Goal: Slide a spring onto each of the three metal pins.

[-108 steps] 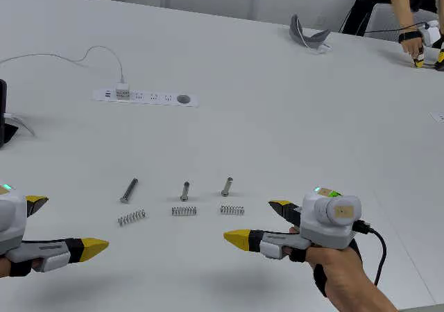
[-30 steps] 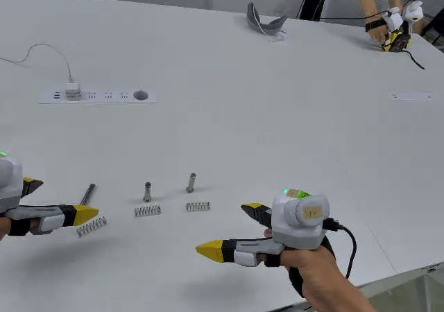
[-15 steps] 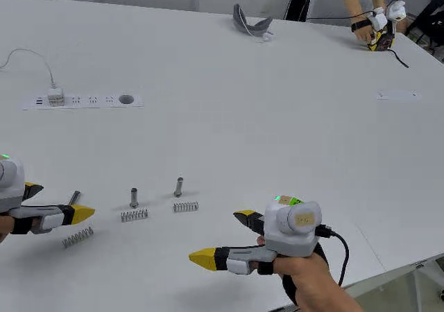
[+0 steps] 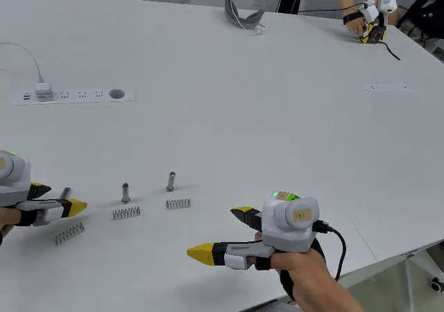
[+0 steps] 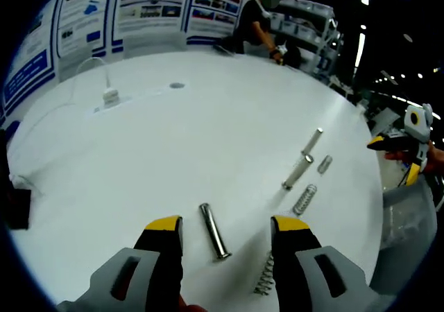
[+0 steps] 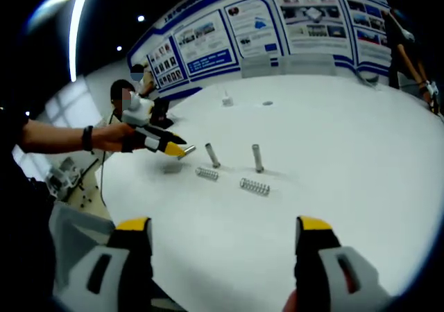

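Springs [image 4: 126, 213] lie loose in a row on the white surface [image 4: 277, 118], none on a pin yet. One sits just on the person's side of the middle pin [image 4: 125, 191], with the left spring [image 4: 69, 233] and the right spring [image 4: 178, 203] to either side of it. The left pin [image 5: 214, 231] and the right pin [image 4: 171, 181] flank the middle pin in the same way.

The step in hand looks like the first pick-up. The left gripper [image 4: 59, 197] hangs low to the left of the middle pin, its jaws open and empty. In the left gripper view they straddle the left pin, which lies flat with the left spring just beside one jaw. The right gripper [image 4: 220, 232] hovers to the right of the middle pin and nearer the person (jaws spread wide, holding nothing).

Next, I judge, the left jaws should close on the left pin's shaft and lift it with one end left free. The right gripper would then come across to take the left spring and thread it on.
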The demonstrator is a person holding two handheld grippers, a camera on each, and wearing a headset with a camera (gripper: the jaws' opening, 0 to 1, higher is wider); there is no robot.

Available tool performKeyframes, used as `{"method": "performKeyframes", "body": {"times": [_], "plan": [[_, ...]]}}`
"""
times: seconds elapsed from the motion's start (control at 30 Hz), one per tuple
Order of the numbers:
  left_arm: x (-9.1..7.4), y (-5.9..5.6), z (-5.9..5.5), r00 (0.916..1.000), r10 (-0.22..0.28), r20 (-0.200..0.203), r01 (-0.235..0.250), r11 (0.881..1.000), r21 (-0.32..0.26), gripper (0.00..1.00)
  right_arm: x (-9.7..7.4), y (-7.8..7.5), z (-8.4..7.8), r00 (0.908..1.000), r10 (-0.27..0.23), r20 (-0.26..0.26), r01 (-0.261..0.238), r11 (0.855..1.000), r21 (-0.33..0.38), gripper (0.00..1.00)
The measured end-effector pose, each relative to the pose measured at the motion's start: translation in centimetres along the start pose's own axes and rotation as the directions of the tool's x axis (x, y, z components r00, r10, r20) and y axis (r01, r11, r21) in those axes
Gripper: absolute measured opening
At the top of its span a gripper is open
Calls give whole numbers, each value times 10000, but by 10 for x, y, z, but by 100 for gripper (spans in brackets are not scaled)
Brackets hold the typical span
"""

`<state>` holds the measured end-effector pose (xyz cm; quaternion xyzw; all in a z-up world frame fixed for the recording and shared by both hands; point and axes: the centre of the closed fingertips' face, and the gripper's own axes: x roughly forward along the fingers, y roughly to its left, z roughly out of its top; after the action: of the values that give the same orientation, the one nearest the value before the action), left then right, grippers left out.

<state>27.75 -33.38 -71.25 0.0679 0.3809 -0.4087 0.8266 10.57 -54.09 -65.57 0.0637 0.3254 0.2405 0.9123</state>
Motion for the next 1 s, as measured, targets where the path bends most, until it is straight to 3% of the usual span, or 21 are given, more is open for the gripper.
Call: {"method": "performKeyframes", "body": {"times": [0.27, 0.57, 0.73, 0.9, 0.93, 0.97, 1.0], "plan": [[10, 10, -2, 9986, 510, -130, -511, 9987, -53, 34, 1, 0, -2, 9999, -18, -100, 18, 10000, 3, 86], [16, 12, 1, 9964, 843, -94, -841, 9963, 183, 15, 1, 0, -1, 9999, 8, -142, -9, 10000, -58, 86], [15, 9, 2, 9964, 765, -374, -725, 9924, 990, 10, 1, 0, 0, 9998, 7, -177, -8, 10000, -82, 86], [18, 5, 1, 9941, 736, -799, -543, 9738, 2209, 11, 2, 0, -2, 9998, 26, -215, -27, 10000, -51, 86], [21, 6, 6, 9954, 799, -536, -645, 9676, 2442, 13, 3, 0, -3, 9997, 43, -226, -44, 10000, -43, 86], [21, 3, 3, 9944, 770, -730, -577, 9698, 2370, 12, 3, 1, -3, 9997, 49, -239, -50, 10000, -48, 86], [23, 2, 4, 9948, 743, -693, -534, 9627, 2652, 10, 4, 2, -3, 9996, 61, -260, -62, 10000, -62, 86]]}}
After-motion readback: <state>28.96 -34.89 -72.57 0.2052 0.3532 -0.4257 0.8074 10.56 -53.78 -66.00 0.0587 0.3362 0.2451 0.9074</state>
